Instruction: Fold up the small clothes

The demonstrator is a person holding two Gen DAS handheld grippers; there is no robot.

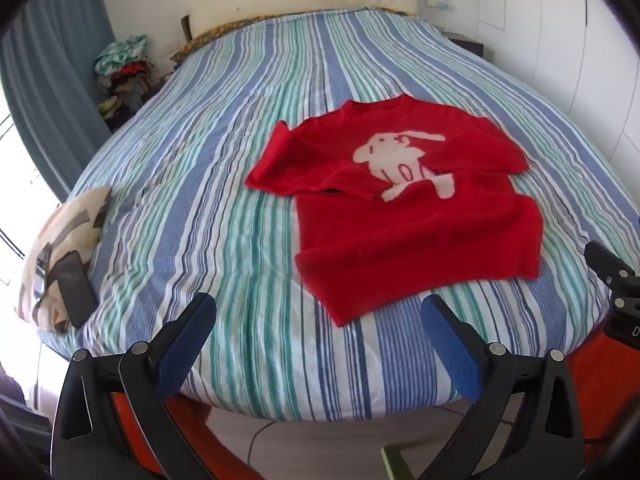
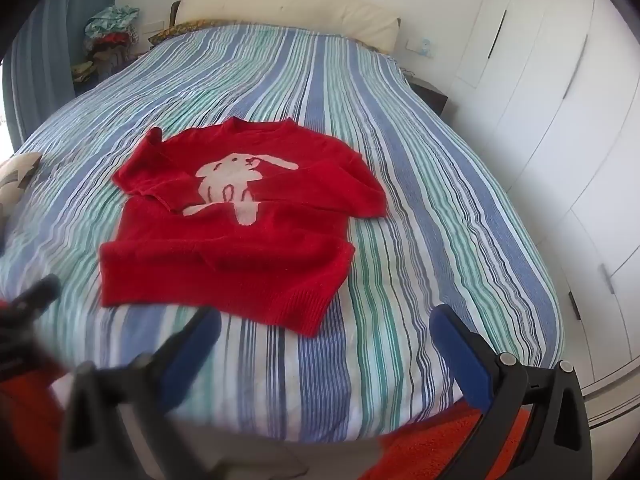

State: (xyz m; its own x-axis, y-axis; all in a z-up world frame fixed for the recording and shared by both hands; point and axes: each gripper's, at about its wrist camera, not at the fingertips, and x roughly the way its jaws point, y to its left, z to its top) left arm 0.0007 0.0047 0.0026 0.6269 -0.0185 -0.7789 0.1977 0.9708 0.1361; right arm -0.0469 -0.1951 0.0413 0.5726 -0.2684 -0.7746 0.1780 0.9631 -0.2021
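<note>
Hovering off the foot of the bed [image 1: 280,80], both grippers hold nothing. Left gripper [image 1: 318,310]: fingers apart, empty. Right gripper [image 2: 326,322]: fingers apart, empty; its left finger is blurred.

Red sweater [image 1: 404,216] lies face up on the striped bedspread, white rabbit motif [image 2: 236,184] showing, both sleeves already crossed in over the chest. Collar at 12 o'clock, hem [image 2: 224,300] toward the foot of the bed. Long axis runs hem to collar, roughly along the bed's stripes.

Key relation: from the left gripper the sweater sits at about 1 o'clock, with its near hem corner close ahead. From the right gripper it sits at 11 o'clock, hem corner just ahead of the left finger. Neither arm looks clearly nearer; each has its own hem corner within reach, so a hem-to-collar fold looks like the coming step.

Around: cushion [image 1: 64,248] with a dark phone [image 1: 74,288] on it at 9 o'clock in the left view, well apart from the sweater. Clothes pile [image 2: 108,36] beside the curtain, far corner. White wardrobe doors [image 2: 560,120] at 3 o'clock. Nothing lies between the fingers and the hem.
</note>
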